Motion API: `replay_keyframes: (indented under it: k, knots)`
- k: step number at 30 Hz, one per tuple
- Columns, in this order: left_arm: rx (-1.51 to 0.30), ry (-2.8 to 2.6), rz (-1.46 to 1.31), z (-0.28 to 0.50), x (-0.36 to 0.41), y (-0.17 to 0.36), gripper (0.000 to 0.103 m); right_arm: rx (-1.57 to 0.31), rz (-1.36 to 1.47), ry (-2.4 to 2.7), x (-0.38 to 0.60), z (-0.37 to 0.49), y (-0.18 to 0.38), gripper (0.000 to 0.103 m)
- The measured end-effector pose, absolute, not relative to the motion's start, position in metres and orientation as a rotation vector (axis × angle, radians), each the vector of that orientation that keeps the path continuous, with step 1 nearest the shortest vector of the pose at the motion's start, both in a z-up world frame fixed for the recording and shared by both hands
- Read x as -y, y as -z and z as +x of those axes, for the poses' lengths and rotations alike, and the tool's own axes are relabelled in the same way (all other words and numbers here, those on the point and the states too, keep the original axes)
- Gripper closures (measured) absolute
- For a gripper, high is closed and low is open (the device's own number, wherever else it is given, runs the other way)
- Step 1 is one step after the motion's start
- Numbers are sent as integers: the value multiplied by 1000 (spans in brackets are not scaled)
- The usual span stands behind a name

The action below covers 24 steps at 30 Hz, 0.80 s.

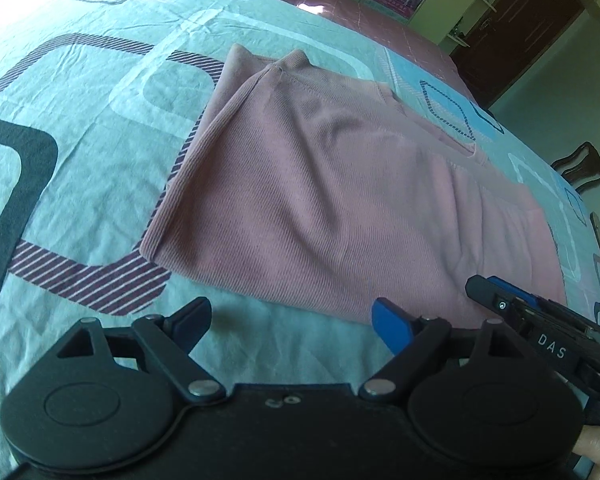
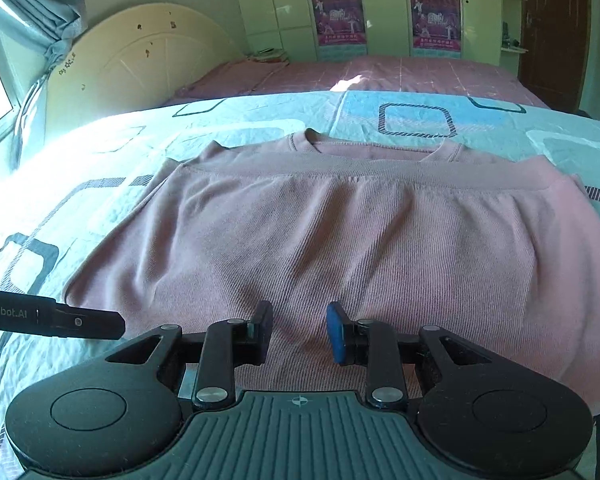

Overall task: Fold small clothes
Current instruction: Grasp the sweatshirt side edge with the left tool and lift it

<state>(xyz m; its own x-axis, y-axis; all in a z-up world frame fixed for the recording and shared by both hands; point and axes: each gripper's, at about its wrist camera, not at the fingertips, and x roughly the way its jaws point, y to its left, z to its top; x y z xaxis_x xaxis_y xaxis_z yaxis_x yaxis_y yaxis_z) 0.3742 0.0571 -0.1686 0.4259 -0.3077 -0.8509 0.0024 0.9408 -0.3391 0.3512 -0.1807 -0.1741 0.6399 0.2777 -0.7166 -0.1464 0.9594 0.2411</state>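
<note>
A pink ribbed sweater [image 1: 320, 200] lies folded in half on the patterned sheet [image 1: 80, 120], its hem brought up near the collar [image 2: 312, 136]. In the right wrist view the sweater [image 2: 340, 240] fills the middle. My left gripper [image 1: 300, 320] is wide open and empty, over the sheet just short of the sweater's near fold. My right gripper [image 2: 298, 332] is open and empty, its fingers hovering over the sweater's near edge. Each gripper shows in the other's view: the right one [image 1: 500, 300] at the sweater's right corner, the left one [image 2: 80, 322] at its left corner.
The teal sheet covers a bed with a pink bedspread [image 2: 380, 76] behind. A cream headboard [image 2: 140, 64] and a window with a curtain [image 2: 32, 8] stand at the left, wardrobes [image 2: 380, 8] and a dark door [image 2: 552, 28] at the back. A dark chair [image 1: 580, 164] stands beside the bed.
</note>
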Motion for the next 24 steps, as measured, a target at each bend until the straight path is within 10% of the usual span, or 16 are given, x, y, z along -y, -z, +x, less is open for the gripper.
replay_keyframes:
  k: [4,19,24]
  knots:
    - [-1131,193,-401,369,-66,174,13,-830,159,-219,184,346,171,46]
    - [-913,183,-863,385,-90,209,2,-812,204,-199,179,372,171,46]
    - [-817,132,-897,398,-92,217,46,-781,203,-174,181,383,171,46]
